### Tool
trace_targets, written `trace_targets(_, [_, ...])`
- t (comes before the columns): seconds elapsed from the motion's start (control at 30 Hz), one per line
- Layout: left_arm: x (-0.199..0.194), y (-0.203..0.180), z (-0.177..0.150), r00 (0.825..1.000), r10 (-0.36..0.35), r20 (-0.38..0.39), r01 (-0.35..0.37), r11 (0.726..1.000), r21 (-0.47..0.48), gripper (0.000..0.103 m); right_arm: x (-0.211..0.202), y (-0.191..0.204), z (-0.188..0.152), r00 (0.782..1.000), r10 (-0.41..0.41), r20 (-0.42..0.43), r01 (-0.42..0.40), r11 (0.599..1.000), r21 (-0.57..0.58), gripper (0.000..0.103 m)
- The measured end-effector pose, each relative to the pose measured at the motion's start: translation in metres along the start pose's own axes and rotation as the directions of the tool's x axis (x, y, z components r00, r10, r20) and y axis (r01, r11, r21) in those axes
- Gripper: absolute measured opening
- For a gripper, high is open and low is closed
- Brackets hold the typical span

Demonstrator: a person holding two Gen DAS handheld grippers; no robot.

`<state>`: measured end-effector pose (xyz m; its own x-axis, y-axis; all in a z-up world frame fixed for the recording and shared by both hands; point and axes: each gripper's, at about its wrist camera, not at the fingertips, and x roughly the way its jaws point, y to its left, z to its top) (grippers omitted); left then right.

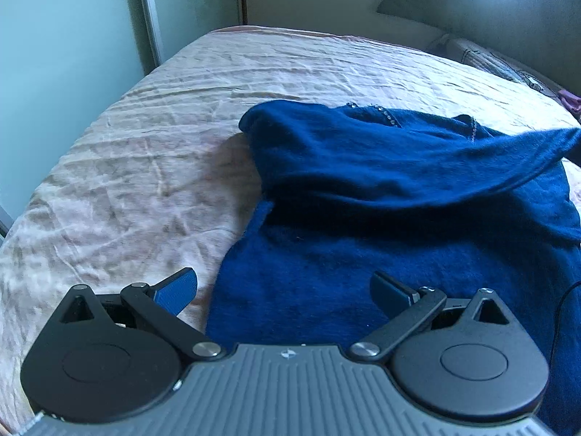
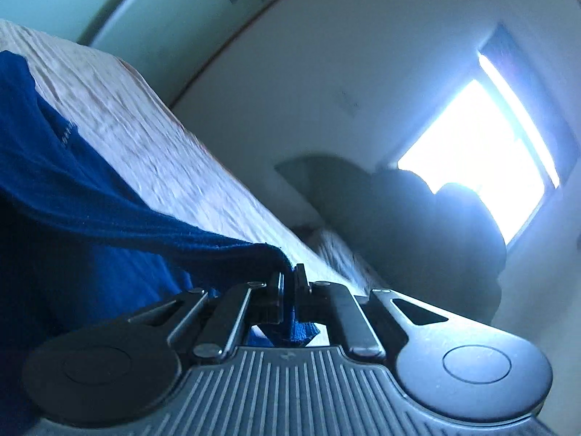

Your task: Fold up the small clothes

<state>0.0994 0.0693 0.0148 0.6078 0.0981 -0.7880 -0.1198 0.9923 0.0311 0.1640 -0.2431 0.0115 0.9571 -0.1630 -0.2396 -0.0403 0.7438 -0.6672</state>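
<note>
**Soft blue knit, pinched at 1 edge and lifted off the bed**

Nearest the right gripper (image 2: 289, 279), the jaws stand pressed together on a folded edge of the blue sweater (image 1: 381, 189), with a small tuft of the knit poking out behind the pads. From that pinch the cloth runs away to the gripper's left in a taut, sagging band, so the grip appears to carry only part of the garment's weight while the rest lies on the bed.

Nearest the left gripper (image 1: 285, 289), the 2 fingers (image 1: 178, 289) stand wide apart and hold nothing. They hover just above the sweater's near hem, the left finger over the bedspread (image 1: 127, 152) and the right one over the blue cloth.

Ahead of that gripper the sweater's body lies flat, and beyond it a raised fold stretches off to the right. A line of small sparkly trim (image 1: 390, 118) marks the neckline at the far side.

Judged from its drape and fuzzy surface, the sweater is light, soft and limp. It will not hold a shape, and it will likely cling to itself rather than slide. A hem, cuff or shoulder seam looks the best place to hold, where the knit is doubled. A pinch on a single layer mid-panel may stretch it or drag the layer beneath.

Farthest off, a headboard (image 1: 435, 3) rises beyond the bed.
</note>
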Motion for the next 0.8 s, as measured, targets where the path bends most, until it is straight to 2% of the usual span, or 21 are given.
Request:
trace_targets(0.13, [0.001, -0.005, -0.001, 1.0, -0.012, -0.006, 0.012, 1.0, 0.008, 0.102, 0.002, -0.006, -0.018, 0.998, 0.035, -0.053, -0.033, 0.999, 0.029, 0.005])
trace_targets(0.27, [0.001, -0.011, -0.003, 1.0, -0.013, -0.011, 0.013, 0.999, 0.031, 0.102, 0.001, -0.003, -0.034, 0.994, 0.064, -0.09, -0.063, 0.998, 0.008, 0.005])
trace_targets(0.37, [0.0, -0.013, -0.005, 1.0, -0.01, -0.01, 0.01, 0.999, 0.043, 0.102, -0.002, 0.001, -0.044, 0.981, 0.138, -0.133, -0.139, 0.99, 0.004, 0.006])
trace_targets(0.5, [0.002, -0.01, -0.007, 1.0, -0.007, -0.017, 0.008, 0.999, 0.042, 0.102, -0.012, -0.007, -0.056, 0.95, 0.246, -0.191, -0.242, 0.969, 0.045, 0.007])
trace_targets(0.57, [0.004, -0.009, -0.009, 1.0, -0.008, -0.025, 0.009, 0.999, 0.045, 0.102, -0.015, -0.02, -0.06, 0.923, 0.315, -0.22, -0.299, 0.948, 0.105, 0.007])
trace_targets(0.67, [0.006, -0.008, -0.015, 0.999, -0.005, -0.042, 0.007, 0.998, 0.057, 0.102, -0.021, -0.039, -0.063, 0.888, 0.413, -0.203, -0.368, 0.902, 0.227, 0.007])
trace_targets(0.73, [0.006, -0.008, -0.02, 0.999, -0.001, -0.054, 0.005, 0.997, 0.071, 0.102, -0.023, -0.051, -0.064, 0.885, 0.444, -0.142, -0.38, 0.863, 0.332, 0.008])
trace_targets(0.8, [0.005, -0.007, -0.025, 0.998, 0.003, -0.058, 0.002, 0.996, 0.085, 0.102, -0.017, -0.061, -0.065, 0.877, 0.47, -0.102, -0.377, 0.803, 0.461, 0.008])
